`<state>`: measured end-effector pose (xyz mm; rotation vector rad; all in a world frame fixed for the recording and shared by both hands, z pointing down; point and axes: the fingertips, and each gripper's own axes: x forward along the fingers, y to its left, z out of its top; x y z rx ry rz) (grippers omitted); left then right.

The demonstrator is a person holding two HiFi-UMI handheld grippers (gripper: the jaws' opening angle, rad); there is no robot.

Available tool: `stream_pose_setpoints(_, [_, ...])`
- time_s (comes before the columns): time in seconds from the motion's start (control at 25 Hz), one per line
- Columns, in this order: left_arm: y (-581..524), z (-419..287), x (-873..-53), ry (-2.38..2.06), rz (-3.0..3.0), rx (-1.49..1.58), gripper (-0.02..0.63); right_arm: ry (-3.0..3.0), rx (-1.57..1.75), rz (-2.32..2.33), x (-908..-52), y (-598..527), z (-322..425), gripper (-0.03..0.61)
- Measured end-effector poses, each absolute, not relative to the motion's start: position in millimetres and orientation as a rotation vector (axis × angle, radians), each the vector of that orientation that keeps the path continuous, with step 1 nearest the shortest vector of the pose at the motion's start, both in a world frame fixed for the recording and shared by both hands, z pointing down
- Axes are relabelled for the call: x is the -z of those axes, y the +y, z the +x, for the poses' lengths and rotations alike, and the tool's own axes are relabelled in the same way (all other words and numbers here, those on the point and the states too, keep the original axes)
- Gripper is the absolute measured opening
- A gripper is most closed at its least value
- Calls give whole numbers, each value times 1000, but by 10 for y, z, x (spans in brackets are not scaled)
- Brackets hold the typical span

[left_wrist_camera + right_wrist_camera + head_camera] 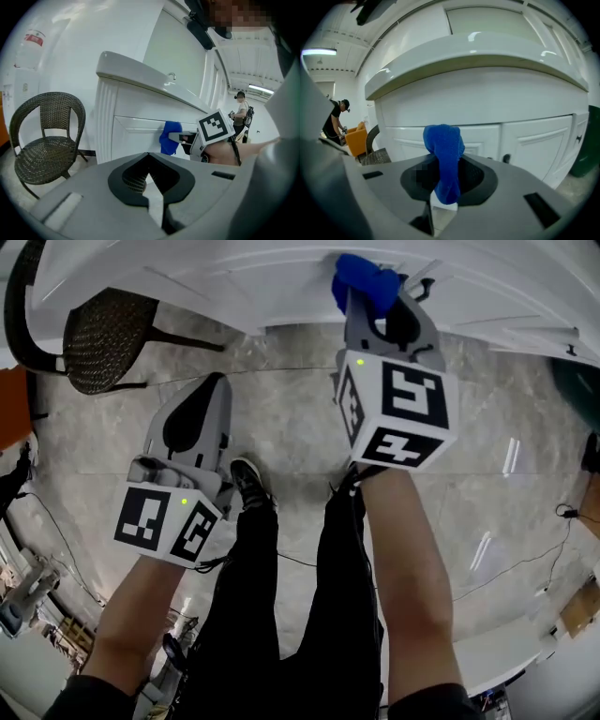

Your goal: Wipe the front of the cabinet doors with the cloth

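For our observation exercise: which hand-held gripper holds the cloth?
The right hand-held gripper, shut on the blue cloth; the left hand-held gripper holds nothing.

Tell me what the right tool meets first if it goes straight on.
The white cabinet door, through the blue cloth that the right tool holds out front. The left gripper view suggests the cloth is at or nearly on the door; depth is unclear.
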<state>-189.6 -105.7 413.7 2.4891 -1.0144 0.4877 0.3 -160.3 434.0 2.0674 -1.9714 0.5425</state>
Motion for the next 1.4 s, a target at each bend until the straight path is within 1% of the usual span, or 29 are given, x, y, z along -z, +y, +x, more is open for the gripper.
stream_pose_setpoints(0.28, [-1242, -2650, -4148, -1064, 2463, -499, 2, -2182, -700, 1748, -4932, -1984, -1740, 78])
stream_pose_setpoints(0.36, [-1260, -2831, -4179, -1084, 2445, -504, 1, -2197, -734, 1683, -5069, -2095, -2039, 78])
stream_pose_setpoints(0.48, [-1268, -2988, -4235, -1103, 2424, -510, 0, -2193, -755, 1656, -5170, -2216, -2190, 78])
stream_pose_setpoints(0.64, [-1264, -2980, -4359, -1114, 2400, -502, 2, -2179, -731, 1662, -5204, -2267, -2048, 78])
stream_pose_setpoints(0.8, [-1157, -2766, -4493, -1098, 2386, -508, 2, -2155, -741, 1682, -5284, -2190, -1762, 78])
stream_pose_setpoints(1.16, [-915, -1779, -4530, -942, 2448, -552, 1, -1998, -885, 1908, -5418, -1932, -554, 78])
stream_pose_setpoints(1.4, [-819, -1250, -4530, -859, 2486, -565, 1, -1884, -1107, 2057, -5635, -1706, 50, 78])
